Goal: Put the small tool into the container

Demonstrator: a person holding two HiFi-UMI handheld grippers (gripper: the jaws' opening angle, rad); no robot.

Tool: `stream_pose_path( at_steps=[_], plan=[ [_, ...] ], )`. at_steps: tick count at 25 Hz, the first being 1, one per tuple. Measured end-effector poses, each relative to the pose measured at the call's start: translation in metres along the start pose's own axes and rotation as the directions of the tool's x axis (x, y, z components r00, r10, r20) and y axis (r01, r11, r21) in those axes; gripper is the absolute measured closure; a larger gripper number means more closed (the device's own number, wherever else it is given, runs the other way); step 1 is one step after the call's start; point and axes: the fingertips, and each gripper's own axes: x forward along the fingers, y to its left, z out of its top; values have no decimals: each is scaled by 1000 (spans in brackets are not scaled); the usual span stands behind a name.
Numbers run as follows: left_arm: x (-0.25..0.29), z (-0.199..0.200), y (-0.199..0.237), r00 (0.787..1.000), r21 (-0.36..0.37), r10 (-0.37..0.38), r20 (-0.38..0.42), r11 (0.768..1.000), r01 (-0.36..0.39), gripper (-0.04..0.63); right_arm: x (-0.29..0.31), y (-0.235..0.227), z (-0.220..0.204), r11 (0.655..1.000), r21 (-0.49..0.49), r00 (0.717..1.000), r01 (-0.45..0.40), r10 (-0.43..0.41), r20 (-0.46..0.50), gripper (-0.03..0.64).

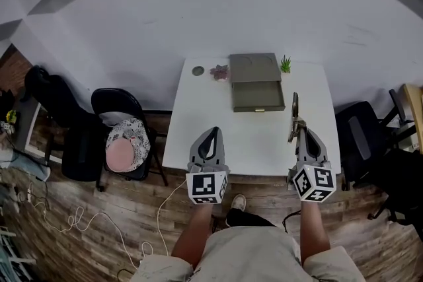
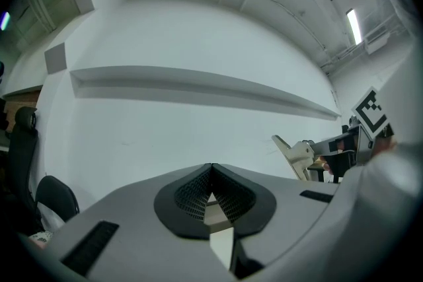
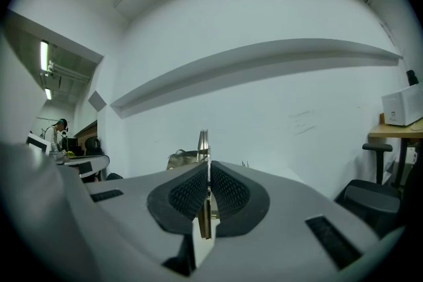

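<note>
Head view: green plant [image 1: 285, 64] just beside container [image 1: 256, 81].

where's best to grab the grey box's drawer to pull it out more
Probably the drawer's front wall, from the person's side and above: the drawer stands pulled out of the grey box with its top open, so one jaw can drop inside that wall. The left gripper is shut, empty.
</note>
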Motion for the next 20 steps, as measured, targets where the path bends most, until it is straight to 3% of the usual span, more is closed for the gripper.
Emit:
stream_pose_path(
  at_steps=[20],
  plan=[
    [70,8,50,999,41,-13,-31,999,14,589,86,-2,-7,997,74,1000,23,-22,-20,598]
  ],
)
